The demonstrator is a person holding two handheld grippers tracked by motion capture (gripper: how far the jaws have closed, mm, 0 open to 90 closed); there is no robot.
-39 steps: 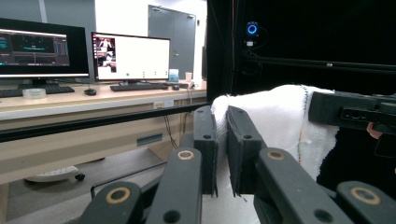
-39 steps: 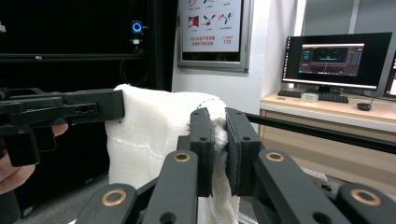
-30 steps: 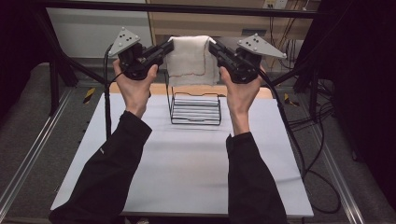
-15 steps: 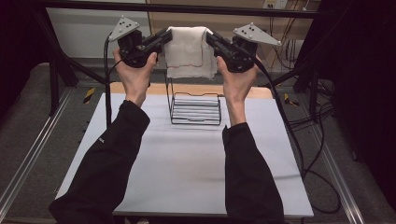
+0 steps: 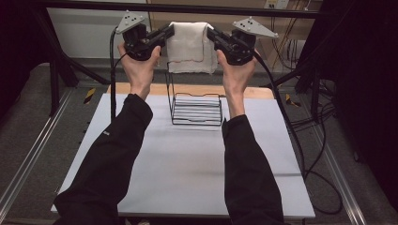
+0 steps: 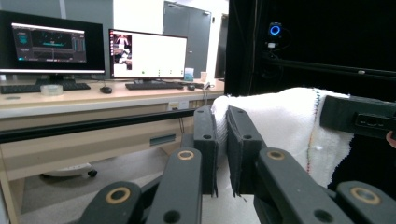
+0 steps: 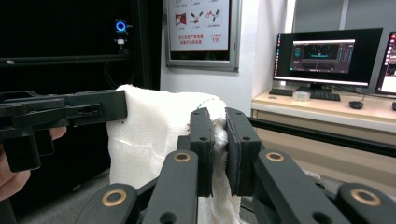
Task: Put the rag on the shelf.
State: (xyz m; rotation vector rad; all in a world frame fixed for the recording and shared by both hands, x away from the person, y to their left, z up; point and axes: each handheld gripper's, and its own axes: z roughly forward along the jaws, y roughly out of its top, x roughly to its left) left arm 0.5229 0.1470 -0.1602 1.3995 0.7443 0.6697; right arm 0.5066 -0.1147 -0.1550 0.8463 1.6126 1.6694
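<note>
A white towel (image 5: 190, 47) with a thin coloured stitch line hangs folded between both grippers, high above the table. My left gripper (image 5: 170, 32) is shut on its upper left corner, and my right gripper (image 5: 210, 33) is shut on its upper right corner. In the left gripper view the jaws (image 6: 222, 135) pinch the towel (image 6: 285, 126) edge, with the right gripper (image 6: 359, 116) at the far side. The right gripper view has its jaws (image 7: 219, 135) clamped on the towel (image 7: 154, 135), and the left gripper (image 7: 70, 109) holds the other corner. A black wire rack (image 5: 197, 108) stands below the towel.
The rack stands at the far middle of the white table (image 5: 187, 164), by a wooden strip (image 5: 253, 91). A dark frame bar (image 5: 197, 8) crosses just behind the grippers. Cables (image 5: 309, 140) trail off the right side. A desk with monitors (image 6: 149, 56) lies beyond.
Both hands have lifted the towel together, up and farther from the person. It now hangs higher above the rack. Both grips are unchanged.
</note>
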